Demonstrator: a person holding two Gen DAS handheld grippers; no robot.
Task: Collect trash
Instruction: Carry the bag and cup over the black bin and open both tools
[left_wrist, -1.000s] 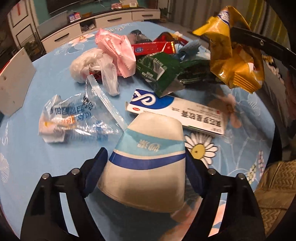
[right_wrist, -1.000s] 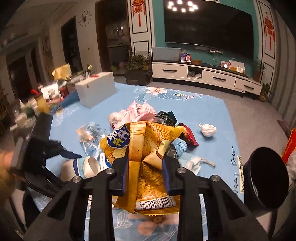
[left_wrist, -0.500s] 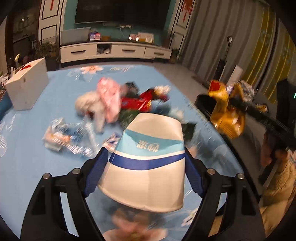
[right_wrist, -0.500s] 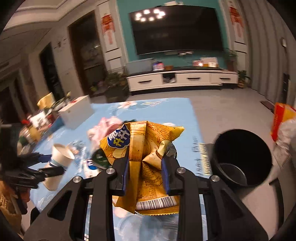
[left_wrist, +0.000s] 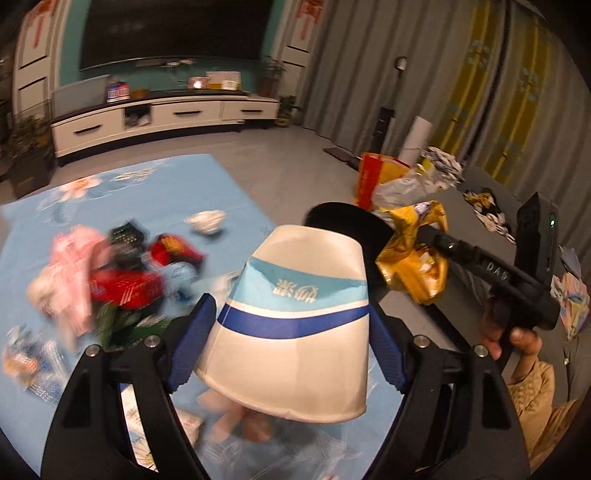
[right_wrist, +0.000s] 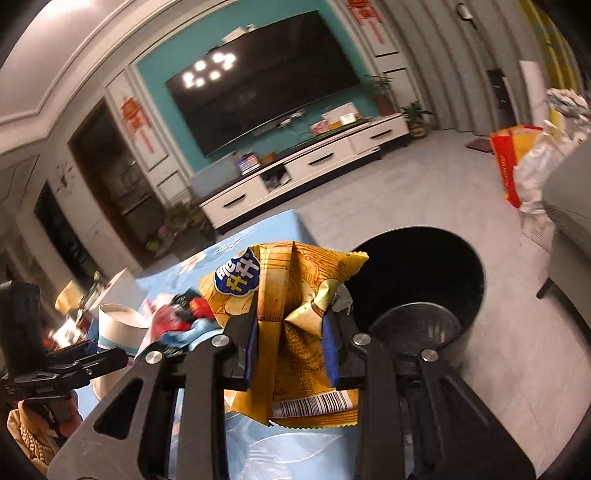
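A living room with a dark television on a teal wall lies behind a desk (left_wrist: 155, 192) under a blue flowered cloth. In the left wrist view, the left hand-held gripper (left_wrist: 291, 339) pinches an upside-down paper cup (left_wrist: 295, 317), white with a light-blue panel and a dark-blue band, its blue pads pressed on either side; blurred wrappers (left_wrist: 122, 284) lie on the cloth left of the cup, and a black bin (left_wrist: 347, 218) stands just beyond it. In the right wrist view, the right hand-held gripper (right_wrist: 291, 347) is clamped on a crumpled yellow snack bag (right_wrist: 295, 295) with a blue logo and a barcode, held left of the bin (right_wrist: 424, 280), near its rim.
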